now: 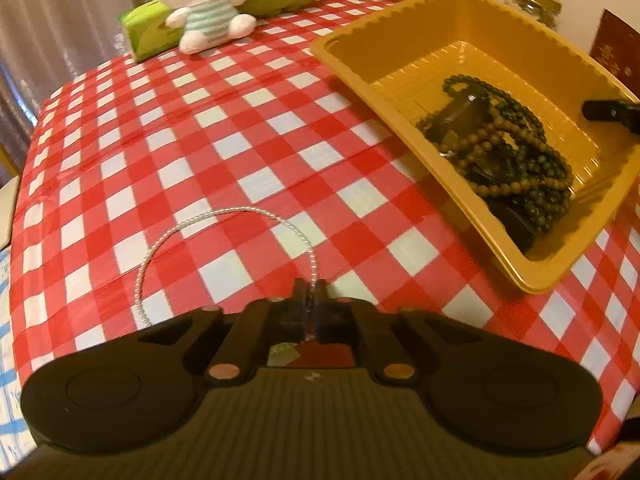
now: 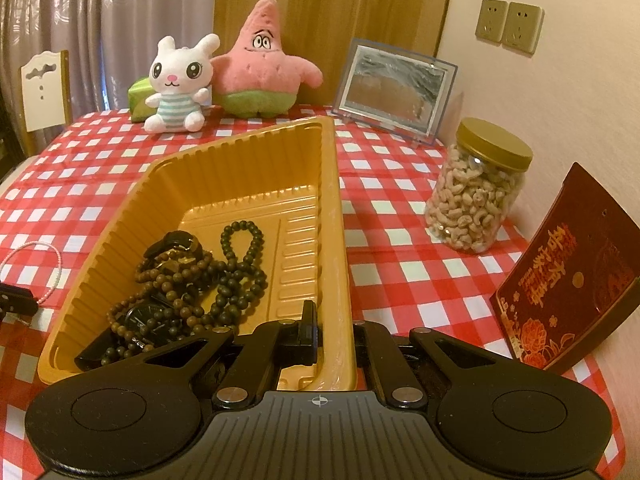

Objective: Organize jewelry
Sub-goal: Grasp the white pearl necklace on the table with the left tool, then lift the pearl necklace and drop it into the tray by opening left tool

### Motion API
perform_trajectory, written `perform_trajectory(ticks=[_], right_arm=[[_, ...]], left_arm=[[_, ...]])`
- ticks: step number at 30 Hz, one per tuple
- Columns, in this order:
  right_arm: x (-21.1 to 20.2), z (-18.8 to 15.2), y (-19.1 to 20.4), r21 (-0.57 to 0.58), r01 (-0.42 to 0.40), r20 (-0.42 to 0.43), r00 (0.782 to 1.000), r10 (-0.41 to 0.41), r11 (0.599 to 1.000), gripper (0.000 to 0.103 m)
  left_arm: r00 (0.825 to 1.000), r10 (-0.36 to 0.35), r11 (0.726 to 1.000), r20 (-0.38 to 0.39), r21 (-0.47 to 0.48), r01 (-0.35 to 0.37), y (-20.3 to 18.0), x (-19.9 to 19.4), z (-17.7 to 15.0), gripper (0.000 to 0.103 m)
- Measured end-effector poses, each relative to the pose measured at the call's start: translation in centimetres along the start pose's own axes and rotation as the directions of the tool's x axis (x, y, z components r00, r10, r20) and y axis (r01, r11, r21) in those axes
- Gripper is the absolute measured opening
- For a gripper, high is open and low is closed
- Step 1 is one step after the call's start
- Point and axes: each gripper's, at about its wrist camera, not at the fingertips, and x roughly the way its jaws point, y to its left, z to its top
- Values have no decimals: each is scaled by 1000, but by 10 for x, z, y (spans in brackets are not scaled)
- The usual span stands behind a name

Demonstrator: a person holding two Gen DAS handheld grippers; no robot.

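A thin white pearl necklace (image 1: pixel 224 212) lies in a loop on the red-checked tablecloth (image 1: pixel 168 128). My left gripper (image 1: pixel 310 290) is shut on one end of it, the strand pinched between the fingertips. The necklace (image 2: pixel 56 256) and that gripper (image 2: pixel 16 300) also show at the left edge of the right wrist view. A gold plastic tray (image 1: pixel 520 40) to the right holds dark and brown bead strings (image 1: pixel 516 152) and a black watch (image 2: pixel 144 316). My right gripper (image 2: pixel 334 328) is shut on the tray's near wall (image 2: pixel 340 280), one finger inside, the other outside.
At the table's far side sit a white rabbit plush (image 2: pixel 176 88), a pink starfish plush (image 2: pixel 260 64), a green box (image 1: pixel 148 34) and a picture frame (image 2: pixel 394 84). A jar of cashews (image 2: pixel 476 188) and a red box (image 2: pixel 560 276) stand at the right, by the wall.
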Motion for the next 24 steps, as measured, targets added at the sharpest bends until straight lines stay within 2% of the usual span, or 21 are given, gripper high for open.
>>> perform_trajectory(ticks=[2,8,12,16,24], right_arm=[[1,0,0,2,1,-2,1000,-1,1000,4],[2,0,0,3,0,-3,1000,0,1000,4],[2,0,-1,3,0,-1,1000,0,1000,4],[3,0,1,1,-3,1,1000,3,1000,4],[3,1,1,0,-5,2,1000,5,1000,4]], left_arm=[[1000,9,1000,3,20,-9,-3,0,0,1],[1000,-21,998,15,-55,22,5,-6,0,0],[997,-35,995,63,-94,41,11,-25,4,0],[993,-17,992,115,-122,31,18,-49,11,0],[973,20,983,230,-181,23,37,-105,33,0]])
